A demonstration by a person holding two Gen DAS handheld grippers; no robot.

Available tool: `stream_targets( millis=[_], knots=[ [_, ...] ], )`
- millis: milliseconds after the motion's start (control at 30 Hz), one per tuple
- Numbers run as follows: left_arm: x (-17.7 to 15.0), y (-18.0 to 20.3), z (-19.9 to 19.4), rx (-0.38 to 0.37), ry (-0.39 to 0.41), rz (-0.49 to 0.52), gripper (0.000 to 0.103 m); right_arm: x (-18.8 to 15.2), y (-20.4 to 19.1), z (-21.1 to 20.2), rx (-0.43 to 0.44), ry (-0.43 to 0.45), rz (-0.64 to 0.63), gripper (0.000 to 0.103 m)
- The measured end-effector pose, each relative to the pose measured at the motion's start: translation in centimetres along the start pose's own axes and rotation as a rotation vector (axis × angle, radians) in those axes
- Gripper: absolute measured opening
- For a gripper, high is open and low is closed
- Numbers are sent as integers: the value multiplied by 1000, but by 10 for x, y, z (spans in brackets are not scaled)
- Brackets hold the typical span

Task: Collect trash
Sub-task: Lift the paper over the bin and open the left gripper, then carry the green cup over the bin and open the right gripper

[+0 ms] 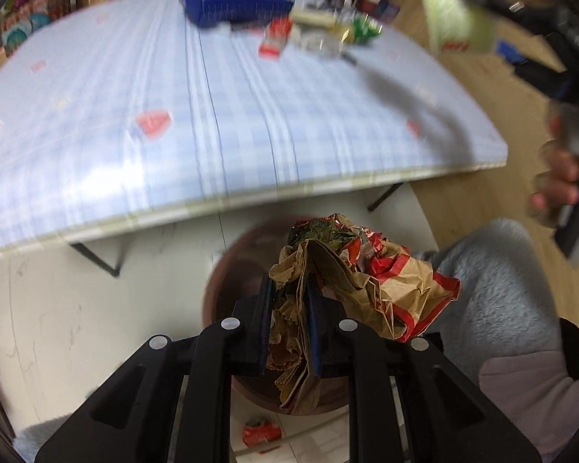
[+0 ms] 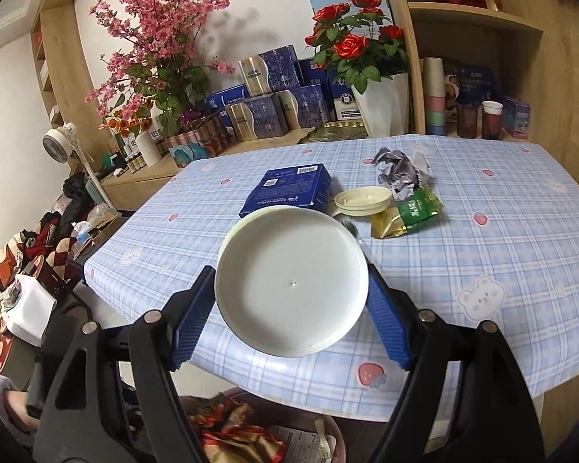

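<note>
Plaid tablecloth point(image 2: 482, 254), barcoded blue box point(image 2: 289, 191), writing illegible

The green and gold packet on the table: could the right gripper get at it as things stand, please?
Probably not yet: the right gripper is shut on the white lid, so its fingers are occupied, though the green and gold packet lies unobstructed just beyond.

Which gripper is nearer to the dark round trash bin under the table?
Left. The left gripper, shut on crumpled brown-and-red paper, is directly over the bin. The right gripper, holding a round white lid, is above the table edge.
</note>
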State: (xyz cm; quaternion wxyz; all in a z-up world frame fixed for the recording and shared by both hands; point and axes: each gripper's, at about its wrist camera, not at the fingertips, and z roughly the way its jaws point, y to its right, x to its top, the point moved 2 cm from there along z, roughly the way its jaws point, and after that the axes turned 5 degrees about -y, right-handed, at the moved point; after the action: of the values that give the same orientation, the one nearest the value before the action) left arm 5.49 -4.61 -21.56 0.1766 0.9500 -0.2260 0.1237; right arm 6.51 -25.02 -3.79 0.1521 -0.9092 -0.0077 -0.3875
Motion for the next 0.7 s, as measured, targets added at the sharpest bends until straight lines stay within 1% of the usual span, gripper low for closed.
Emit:
stream_targets(
  millis=[167,200,267,333,367,400,433,467,533,567,633,667,700],
  knots=[
    [-3,4,30,1,-65,-14,17,-6,4,-5,-10,-1,1,76],
    [-2,6,35,3,-69,-14,20,-7,4,-6,-13,-2,-1,76],
    [1,7,40,-4,-53,-19,31,-9,5,-8,-17,-5,-1,76],
    [-1,8,38,-9,-22,-21,48,-11,8,-10,-23,-5,6,76],
    [-1,9,36,-11,-13,-19,52,-12,9,-12,-24,-2,10,76],
    [0,11,29,-15,6,-12,60,-13,9,-13,-24,2,14,76],
    [1,13,23,-11,27,-9,65,-14,10,-15,-23,4,18,76],
    [3,13,16,-5,50,-9,67,-15,10,-16,-23,5,20,76],
    [7,11,-4,12,114,-30,75,-16,10,-16,-22,5,21,76],
    [8,10,-12,18,140,-43,76,-16,10,-16,-22,4,20,76],
    [7,2,-39,38,224,-79,84,-21,8,-16,-21,-3,14,76],
    [7,1,-46,50,250,-90,86,-24,7,-16,-20,-9,7,76],
    [7,-2,-59,73,293,-108,89,-26,5,-16,-19,-13,3,76]
  ],
)
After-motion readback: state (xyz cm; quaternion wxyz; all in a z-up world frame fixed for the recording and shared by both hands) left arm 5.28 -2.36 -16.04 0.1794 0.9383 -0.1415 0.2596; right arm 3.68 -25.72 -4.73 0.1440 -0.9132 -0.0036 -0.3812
